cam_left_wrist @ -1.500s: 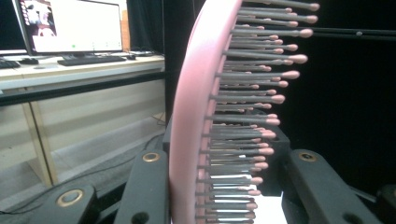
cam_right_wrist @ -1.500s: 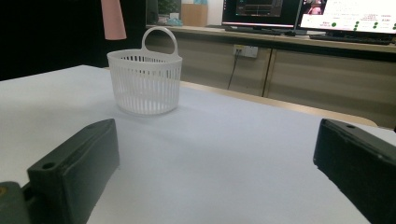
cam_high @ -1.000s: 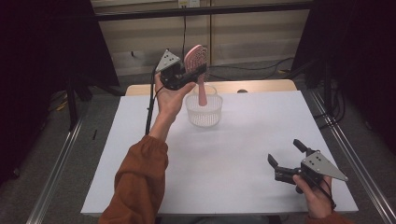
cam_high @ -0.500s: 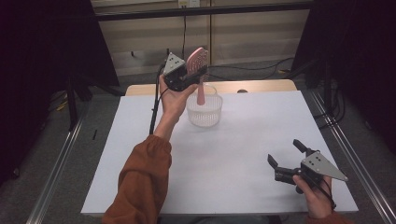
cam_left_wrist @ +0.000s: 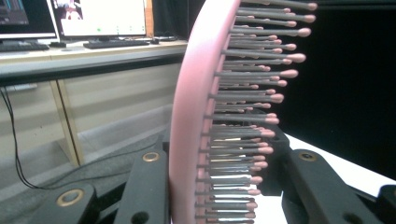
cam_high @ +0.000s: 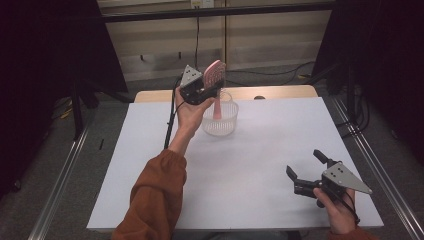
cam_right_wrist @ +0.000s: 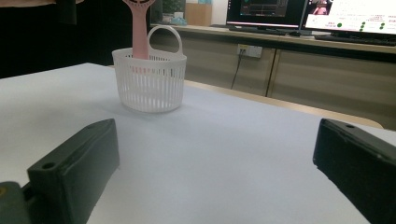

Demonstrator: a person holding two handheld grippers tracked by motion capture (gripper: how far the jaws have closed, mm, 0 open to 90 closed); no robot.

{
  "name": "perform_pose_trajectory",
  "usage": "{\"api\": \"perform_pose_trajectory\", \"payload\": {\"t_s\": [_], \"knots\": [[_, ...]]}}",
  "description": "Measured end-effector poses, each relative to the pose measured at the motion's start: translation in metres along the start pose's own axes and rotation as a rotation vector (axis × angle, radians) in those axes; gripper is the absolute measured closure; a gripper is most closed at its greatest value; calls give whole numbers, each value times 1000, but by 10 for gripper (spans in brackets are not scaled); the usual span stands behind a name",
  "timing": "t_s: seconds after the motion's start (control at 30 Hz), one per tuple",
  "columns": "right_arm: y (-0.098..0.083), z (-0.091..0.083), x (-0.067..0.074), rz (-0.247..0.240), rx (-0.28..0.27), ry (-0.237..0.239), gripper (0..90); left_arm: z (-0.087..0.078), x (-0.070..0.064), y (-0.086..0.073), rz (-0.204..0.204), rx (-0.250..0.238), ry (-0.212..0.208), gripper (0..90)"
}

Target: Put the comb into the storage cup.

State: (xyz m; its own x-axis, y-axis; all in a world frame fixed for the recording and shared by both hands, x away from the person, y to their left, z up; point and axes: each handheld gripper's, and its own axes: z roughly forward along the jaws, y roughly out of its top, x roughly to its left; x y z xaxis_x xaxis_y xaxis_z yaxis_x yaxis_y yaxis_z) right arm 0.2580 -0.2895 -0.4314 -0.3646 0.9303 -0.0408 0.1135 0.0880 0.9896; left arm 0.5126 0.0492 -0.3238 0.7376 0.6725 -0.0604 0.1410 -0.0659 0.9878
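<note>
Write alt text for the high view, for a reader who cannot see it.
The left gripper, shut on the head of a pink hairbrush, holds it handle-down in a small white basket at the far side of a white table. The right gripper is open, near the table's near right corner.

One pink hairbrush (cam_high: 215,75), one white basket (cam_high: 220,117), two tongs: left (cam_high: 212,89), right (cam_high: 306,167).
</note>
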Motion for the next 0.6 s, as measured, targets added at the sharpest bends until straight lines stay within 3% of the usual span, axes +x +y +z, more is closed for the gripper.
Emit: {"api": "perform_pose_trajectory", "payload": {"t_s": [0.4,0.6], "knots": [[-1,1,0,0,11,4,1,4,5,-18,-74,22,-7,641],[-2,1,1,4,15,8,2,6,3,-24,-82,30,-7,641]]}}
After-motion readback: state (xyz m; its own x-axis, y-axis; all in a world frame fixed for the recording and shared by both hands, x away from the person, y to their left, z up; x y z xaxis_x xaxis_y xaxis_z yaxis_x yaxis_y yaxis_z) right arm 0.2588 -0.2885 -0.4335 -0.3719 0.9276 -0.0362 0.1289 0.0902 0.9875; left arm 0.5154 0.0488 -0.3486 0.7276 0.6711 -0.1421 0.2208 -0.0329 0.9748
